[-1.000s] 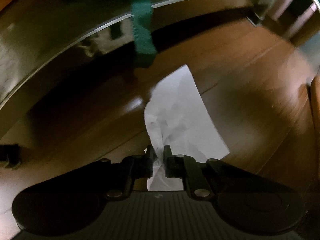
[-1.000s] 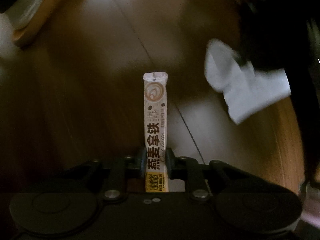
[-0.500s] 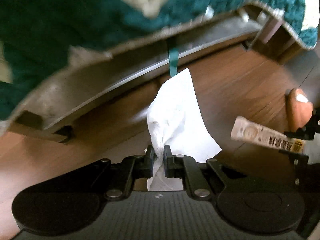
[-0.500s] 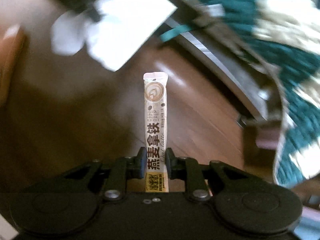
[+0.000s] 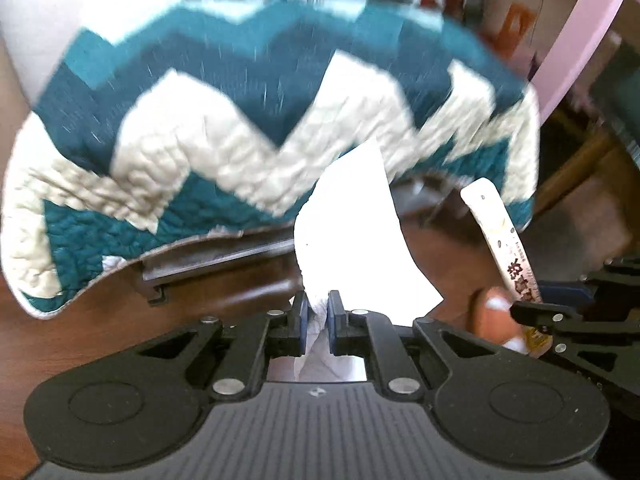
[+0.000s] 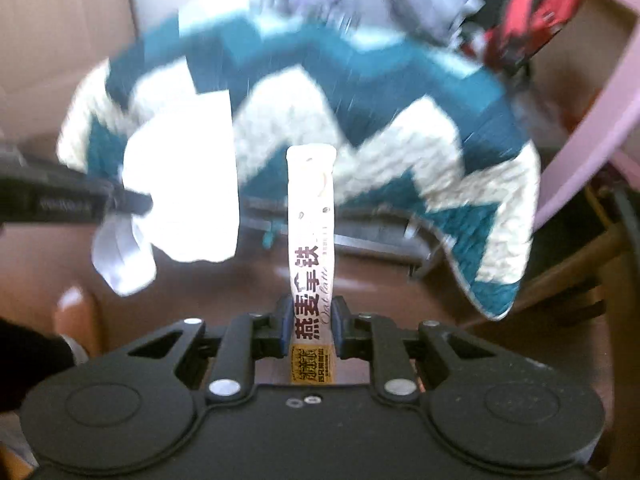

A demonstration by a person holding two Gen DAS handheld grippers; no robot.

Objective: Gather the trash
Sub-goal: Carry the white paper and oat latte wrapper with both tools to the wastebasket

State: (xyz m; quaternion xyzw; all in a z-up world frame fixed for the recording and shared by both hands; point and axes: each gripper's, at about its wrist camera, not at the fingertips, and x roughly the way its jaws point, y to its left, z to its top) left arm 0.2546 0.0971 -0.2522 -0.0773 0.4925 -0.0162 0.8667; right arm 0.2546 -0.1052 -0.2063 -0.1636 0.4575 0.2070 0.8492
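My left gripper (image 5: 316, 314) is clamped narrow on a crumpled white tissue (image 5: 352, 232), which stands up through the centre of the left wrist frame. My right gripper (image 6: 310, 322) is pinched tight on an oat latte stick sachet (image 6: 310, 240), upright mid-frame. Behind both, filling the upper half, I see a blurred teal-and-cream zigzag quilt (image 5: 192, 152) over a dark wooden floor (image 6: 400, 292).

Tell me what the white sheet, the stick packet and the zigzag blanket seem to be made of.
White sheet: likely thin tissue paper, matte, crumpled where the left gripper pinches it.
Stick packet: probably plastic or foil film, smooth, printed, holding stiff in the right gripper.
Zigzag blanket: quilted fabric, puffy stitched surface.
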